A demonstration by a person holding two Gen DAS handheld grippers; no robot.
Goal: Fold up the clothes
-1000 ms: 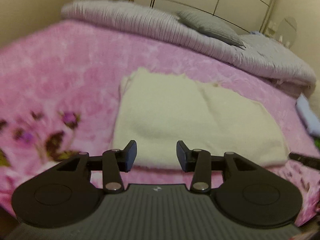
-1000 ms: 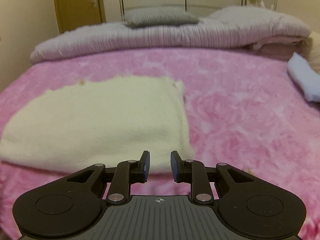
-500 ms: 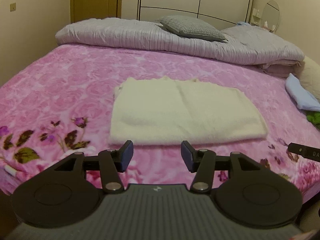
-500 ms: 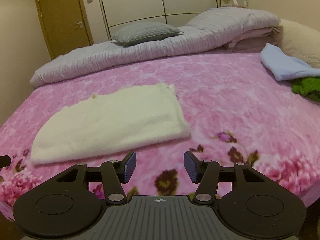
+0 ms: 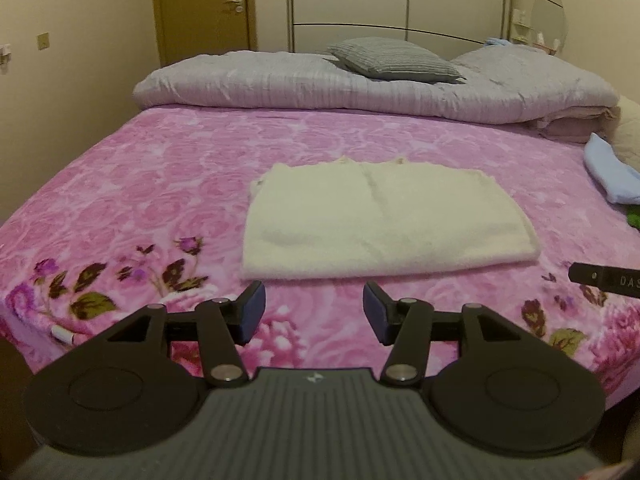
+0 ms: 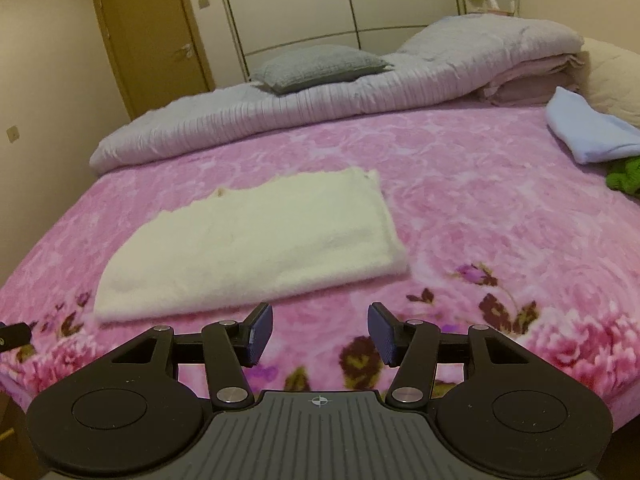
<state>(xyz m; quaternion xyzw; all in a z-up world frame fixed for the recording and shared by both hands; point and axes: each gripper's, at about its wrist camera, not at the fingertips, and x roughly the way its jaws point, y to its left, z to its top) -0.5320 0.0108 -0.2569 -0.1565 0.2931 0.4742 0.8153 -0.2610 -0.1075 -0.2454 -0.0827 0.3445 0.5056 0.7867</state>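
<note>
The bed (image 5: 168, 168) spreads before me under a pink flowered blanket, with a rolled grey quilt (image 5: 280, 84) and a grey pillow (image 5: 392, 60) at its far end. The folded cream garment (image 5: 384, 220) lies flat mid-bed, near the close edge. My left claw (image 5: 314, 312) and right claw (image 6: 320, 334) hover just short of it, both parted about halfway, gripping nothing.

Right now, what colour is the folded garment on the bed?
Cream, off-white; the folded garment lies on the pink floral blanket. Clearest in the left wrist view.
</note>
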